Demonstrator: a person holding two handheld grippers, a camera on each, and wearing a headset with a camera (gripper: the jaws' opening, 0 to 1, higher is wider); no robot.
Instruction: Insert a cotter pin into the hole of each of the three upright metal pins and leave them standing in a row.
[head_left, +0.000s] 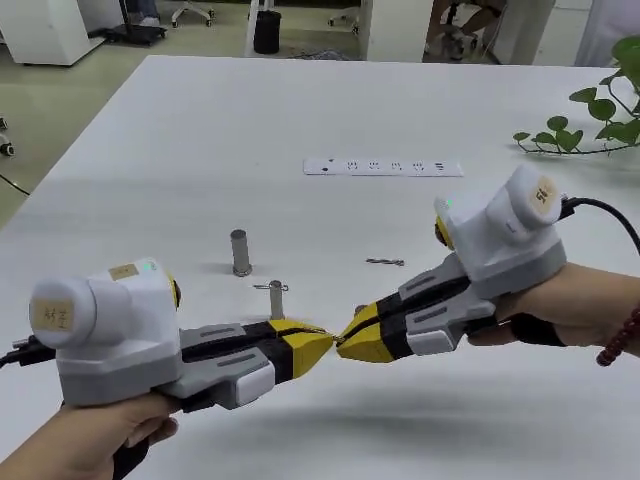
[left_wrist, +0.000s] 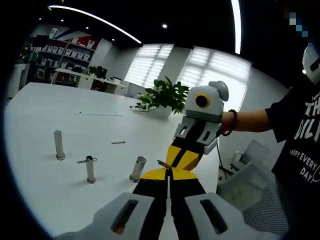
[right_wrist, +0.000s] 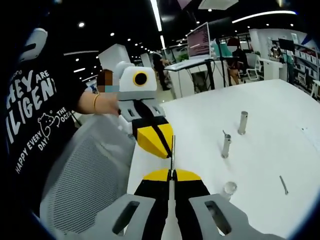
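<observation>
Metal pins (head_left: 240, 252) on white office table (head_left: 200, 130)

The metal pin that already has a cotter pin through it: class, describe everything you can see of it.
The metal pin is a short, shiny grey cylinder standing upright on the white table. A thin cotter pin runs crosswise through it near its top, sticking out on both sides. It stands apart from the bare pin beyond it; nothing else touches it.

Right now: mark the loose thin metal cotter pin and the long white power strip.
loose cotter pin (head_left: 385, 262), head view, mid-shaft.
power strip (head_left: 383, 167), head view, middle of top face.
</observation>
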